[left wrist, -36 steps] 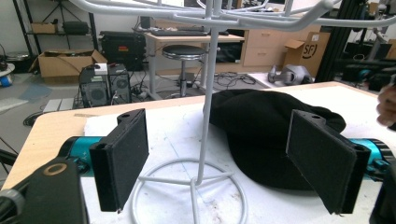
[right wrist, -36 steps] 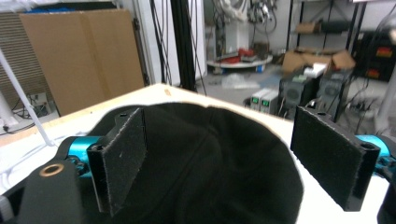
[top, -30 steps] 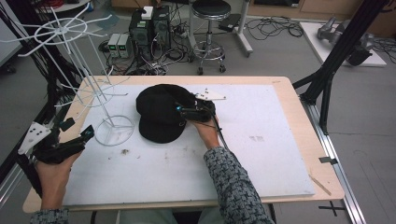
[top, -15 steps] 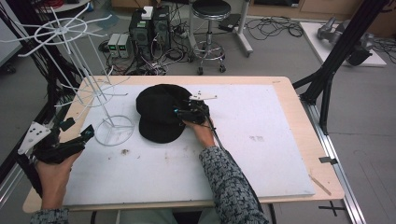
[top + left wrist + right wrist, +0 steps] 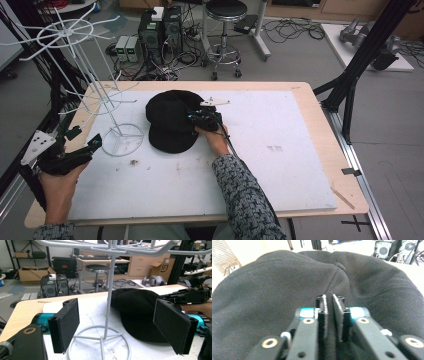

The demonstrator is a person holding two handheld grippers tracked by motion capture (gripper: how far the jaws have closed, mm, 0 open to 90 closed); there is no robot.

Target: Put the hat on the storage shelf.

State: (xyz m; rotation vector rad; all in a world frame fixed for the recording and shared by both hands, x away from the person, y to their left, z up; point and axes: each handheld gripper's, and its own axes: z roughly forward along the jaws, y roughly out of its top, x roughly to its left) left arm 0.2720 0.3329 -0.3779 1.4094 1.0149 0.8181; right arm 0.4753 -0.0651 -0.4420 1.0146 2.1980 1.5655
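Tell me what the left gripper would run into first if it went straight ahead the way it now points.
Probably the thin upright pole of the white wire rack, which stands centred ahead of the open left gripper. The black cap lies behind and to the right; depth is uncertain.

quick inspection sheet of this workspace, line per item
surface: white board on a wooden table, a few small stains near the front left
job's things: black cap lying flat; white wire rack upright beside it, its ring base on the board
clutter: small dark crumb near the rack base
grippers: right tongs have just been closing, pinching cap fabric; left tongs wide open, facing the rack pole, touching nothing
cables: cable trails along the right forearm
surroundings: stool, computer towers, floor cables, black frame post
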